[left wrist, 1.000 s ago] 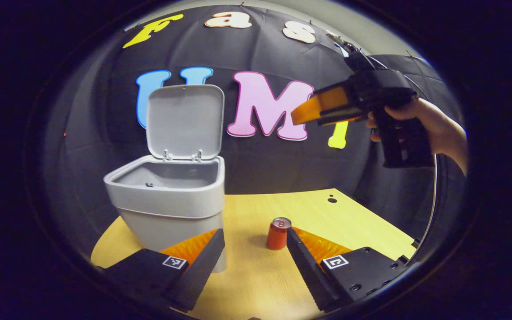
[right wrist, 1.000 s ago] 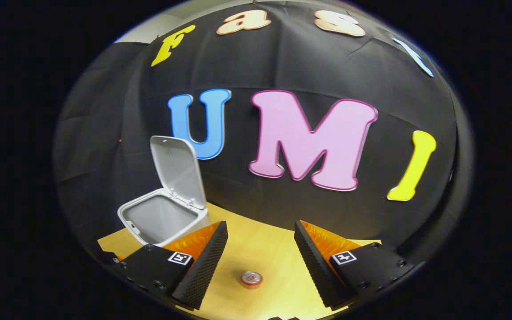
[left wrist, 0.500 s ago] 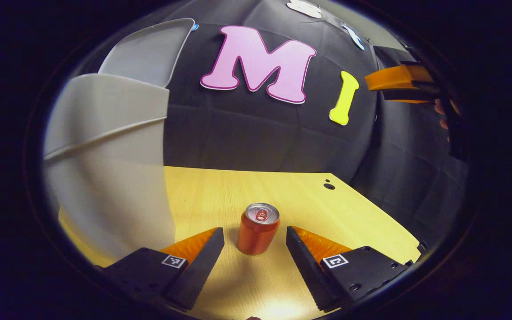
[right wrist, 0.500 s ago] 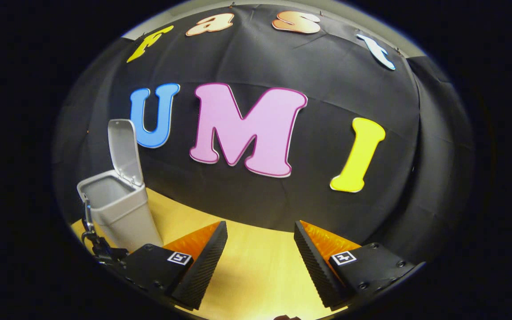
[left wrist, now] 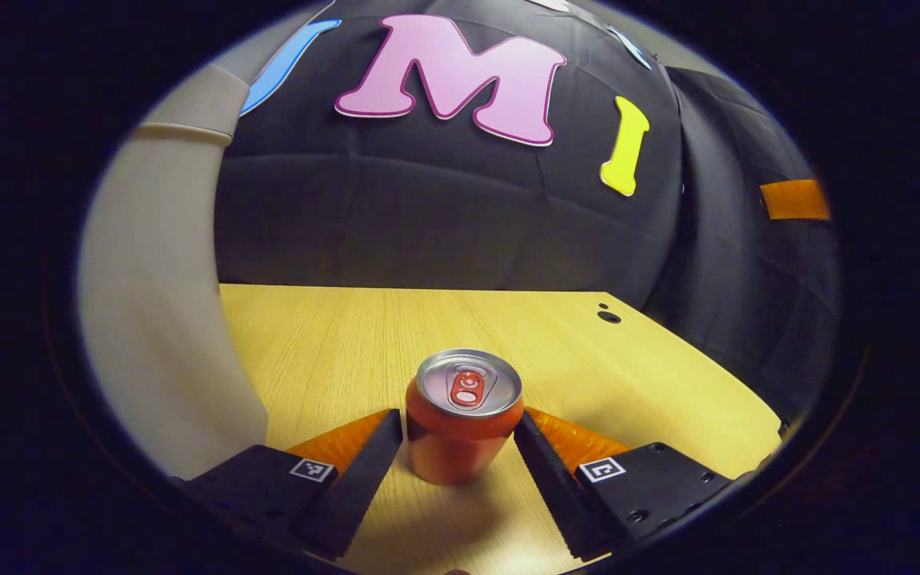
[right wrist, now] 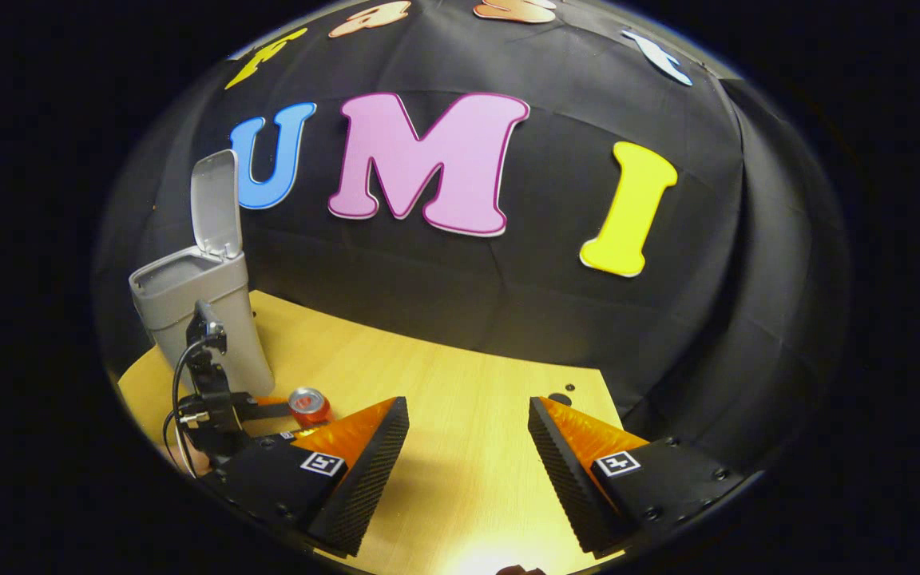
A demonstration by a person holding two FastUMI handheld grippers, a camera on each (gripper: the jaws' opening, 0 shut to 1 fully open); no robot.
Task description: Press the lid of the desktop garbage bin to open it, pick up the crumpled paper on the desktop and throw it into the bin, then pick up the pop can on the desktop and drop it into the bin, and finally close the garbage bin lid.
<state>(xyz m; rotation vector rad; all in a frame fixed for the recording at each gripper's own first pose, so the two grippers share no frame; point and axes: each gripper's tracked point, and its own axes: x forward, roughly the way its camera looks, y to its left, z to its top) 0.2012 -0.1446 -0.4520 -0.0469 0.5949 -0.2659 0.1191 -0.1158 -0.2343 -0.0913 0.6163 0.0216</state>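
Observation:
A red pop can [left wrist: 464,415] stands upright on the wooden desk [left wrist: 332,335], right between the fingers of my left gripper [left wrist: 458,427]. That gripper is open, one finger close on each side of the can. The grey bin [left wrist: 156,319] rises just to the can's left. In the right gripper view the bin [right wrist: 196,311] stands at the far left with its lid [right wrist: 216,204] up, and the left gripper [right wrist: 294,412] sits low around the can [right wrist: 310,405]. My right gripper [right wrist: 468,447] hangs open over bare desk, holding nothing.
The desk [right wrist: 468,383] runs back to the black cloth wall. A small round hole [left wrist: 609,317] lies near its far right corner. A piece of the right gripper [left wrist: 795,200] shows high at the right edge of the left gripper view.
My left gripper dropped and moved forward until the can stood between its fingers. The right gripper sank lower and swung right, away from the bin.

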